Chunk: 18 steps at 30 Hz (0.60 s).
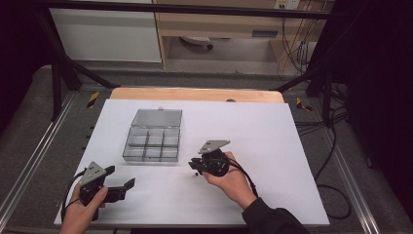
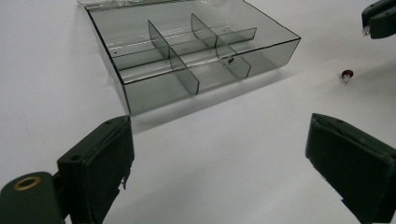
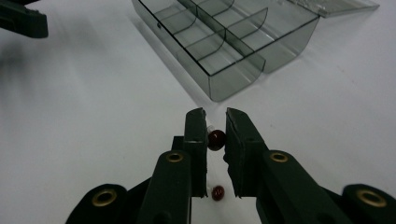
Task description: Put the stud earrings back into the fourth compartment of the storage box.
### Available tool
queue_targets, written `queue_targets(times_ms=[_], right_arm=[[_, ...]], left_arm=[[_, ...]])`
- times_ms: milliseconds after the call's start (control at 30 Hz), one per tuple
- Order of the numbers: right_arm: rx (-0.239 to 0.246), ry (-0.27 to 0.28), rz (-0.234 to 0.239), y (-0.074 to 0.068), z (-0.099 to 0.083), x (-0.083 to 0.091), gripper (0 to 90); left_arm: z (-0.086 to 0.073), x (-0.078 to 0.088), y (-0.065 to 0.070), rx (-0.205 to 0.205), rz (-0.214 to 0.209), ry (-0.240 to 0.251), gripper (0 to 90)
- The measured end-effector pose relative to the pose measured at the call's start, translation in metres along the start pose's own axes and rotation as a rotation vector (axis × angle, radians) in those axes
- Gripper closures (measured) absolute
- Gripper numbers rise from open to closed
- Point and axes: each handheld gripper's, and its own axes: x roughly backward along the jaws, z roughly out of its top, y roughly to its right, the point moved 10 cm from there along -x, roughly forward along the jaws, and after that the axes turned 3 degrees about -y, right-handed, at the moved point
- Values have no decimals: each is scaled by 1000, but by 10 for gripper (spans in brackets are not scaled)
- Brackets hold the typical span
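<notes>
Right gripper view: 2nd red bead (image 3: 217, 192) underneath

Bright, even light; soft shadows (slightly blurry).

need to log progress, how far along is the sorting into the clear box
Done: the compartment box lies open, one small piece already inside. In hand: the right gripper pinches a dark red bead. Left: another bead lies on the table; the left gripper waits open.

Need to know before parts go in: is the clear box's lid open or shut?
Open: the box has its lid folded back flat on the table, dividers exposed.
</notes>
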Motion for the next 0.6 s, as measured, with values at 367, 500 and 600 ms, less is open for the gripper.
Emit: queue_targets(times_ms=[367,500,600], right_arm=[[9,40,19,-7,36,-5,789],[18,51,14,-8,45,-6,789],[7,59,13,-8,51,-7,790]], left_arm=[[0,0,1,-1,-5,-2,82],[1,0,2,-3,-13,3,82],[2,0,3,-6,-18,3,82]])
